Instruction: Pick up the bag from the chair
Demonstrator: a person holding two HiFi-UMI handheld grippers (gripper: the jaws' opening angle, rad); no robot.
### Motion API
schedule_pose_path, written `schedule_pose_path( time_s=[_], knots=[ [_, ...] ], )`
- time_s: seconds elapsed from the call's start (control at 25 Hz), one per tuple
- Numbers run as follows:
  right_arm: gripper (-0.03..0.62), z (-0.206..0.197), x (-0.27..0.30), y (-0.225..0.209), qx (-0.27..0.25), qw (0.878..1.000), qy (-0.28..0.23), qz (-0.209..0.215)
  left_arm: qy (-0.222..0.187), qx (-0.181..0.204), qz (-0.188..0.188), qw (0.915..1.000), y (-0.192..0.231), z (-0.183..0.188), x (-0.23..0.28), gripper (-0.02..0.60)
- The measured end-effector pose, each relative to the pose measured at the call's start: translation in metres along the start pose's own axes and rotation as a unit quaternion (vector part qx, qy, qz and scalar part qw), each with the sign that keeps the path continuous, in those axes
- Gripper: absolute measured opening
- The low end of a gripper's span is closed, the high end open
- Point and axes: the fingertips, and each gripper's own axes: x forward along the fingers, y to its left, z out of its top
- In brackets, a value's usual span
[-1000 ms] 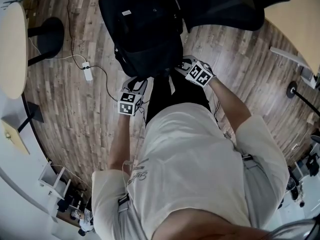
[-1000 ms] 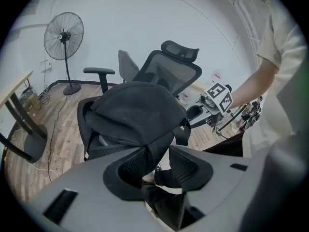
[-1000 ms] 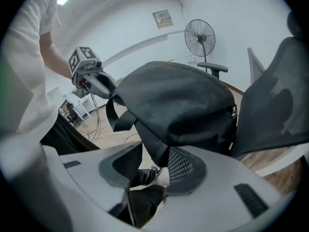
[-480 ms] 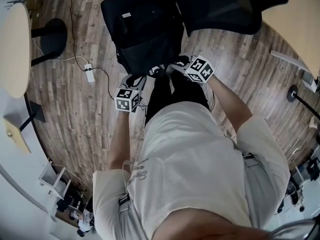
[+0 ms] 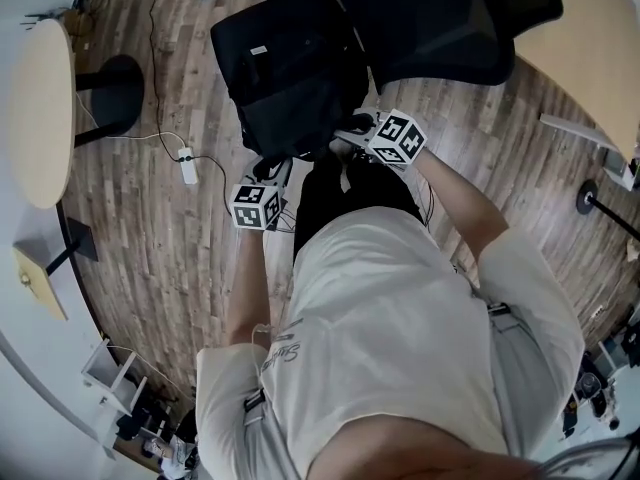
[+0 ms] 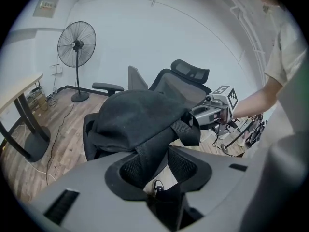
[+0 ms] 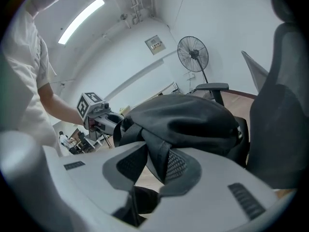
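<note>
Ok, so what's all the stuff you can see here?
bag: one, black, on the chair seat
straps: two, black, hanging off the bag
chair: one, black, under the bag
round table: one, pale wood, left side
power strip: one, white, on the floor
fan: one, black, by the wall
floor: wood planks
shirt: one, cream, on the person
left tongs: grey, jaws just been closing, strap between, not pinched yet
right tongs: grey, jaws just been closing, strap between, not pinched yet
</note>
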Motion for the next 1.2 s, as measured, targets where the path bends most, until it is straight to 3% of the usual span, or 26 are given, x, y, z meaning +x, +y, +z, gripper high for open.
schedule_pose_path(
  time_s=[0.4,0.8,1.04,1.2],
  knots=[
    [0.075,0.059,0.004,-0.017,-0.001,0.998,-0.004,-0.064,-0.01,0.064,-0.046,0.9969,0.026,0.05,-0.011,0.075],
    [0.067,0.115,0.021,-0.03,0.013,0.991,-0.041,-0.125,-0.045,0.072,-0.098,0.9916,0.058,0.095,-0.023,0.049],
    [0.054,0.14,0.021,-0.031,0.003,0.99,-0.054,-0.127,-0.081,0.077,-0.117,0.9868,0.07,0.122,-0.032,0.046],
    [0.038,0.169,0.019,-0.033,-0.016,0.988,-0.082,-0.132,-0.119,0.081,-0.11,0.9834,0.082,0.155,-0.04,0.046]
  ],
)
